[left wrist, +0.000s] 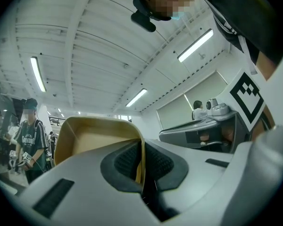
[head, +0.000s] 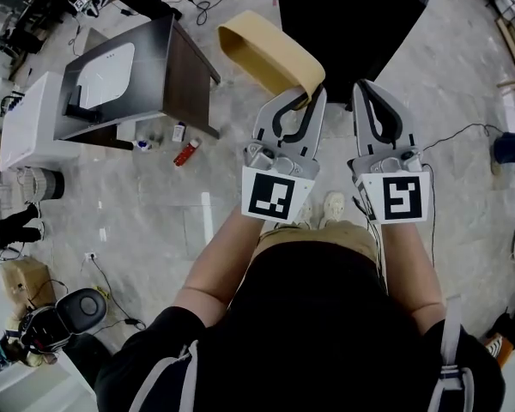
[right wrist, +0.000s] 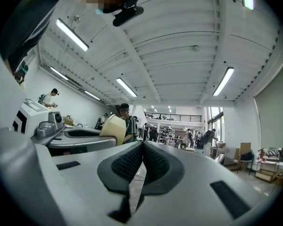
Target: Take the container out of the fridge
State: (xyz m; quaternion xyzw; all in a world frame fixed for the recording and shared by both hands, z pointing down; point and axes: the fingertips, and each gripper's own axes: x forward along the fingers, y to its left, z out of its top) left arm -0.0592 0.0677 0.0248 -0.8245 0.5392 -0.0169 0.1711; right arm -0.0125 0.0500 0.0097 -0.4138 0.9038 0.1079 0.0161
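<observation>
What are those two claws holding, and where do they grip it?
The left claw pinches the tan shallow container by its rim; the right claw is shut, empty.

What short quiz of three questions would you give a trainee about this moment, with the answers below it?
1. True or false: the right gripper is shut on the container.
2. Choose one. What part of the container does the left gripper pinch? A: its thin side wall. B: a handle. C: a lid.
3. Fill in the word: the container is open, shows nothing inside, and its colour is ____.

Key
1. False. Its pads meet with nothing between them.
2. A.
3. Tan.
</observation>
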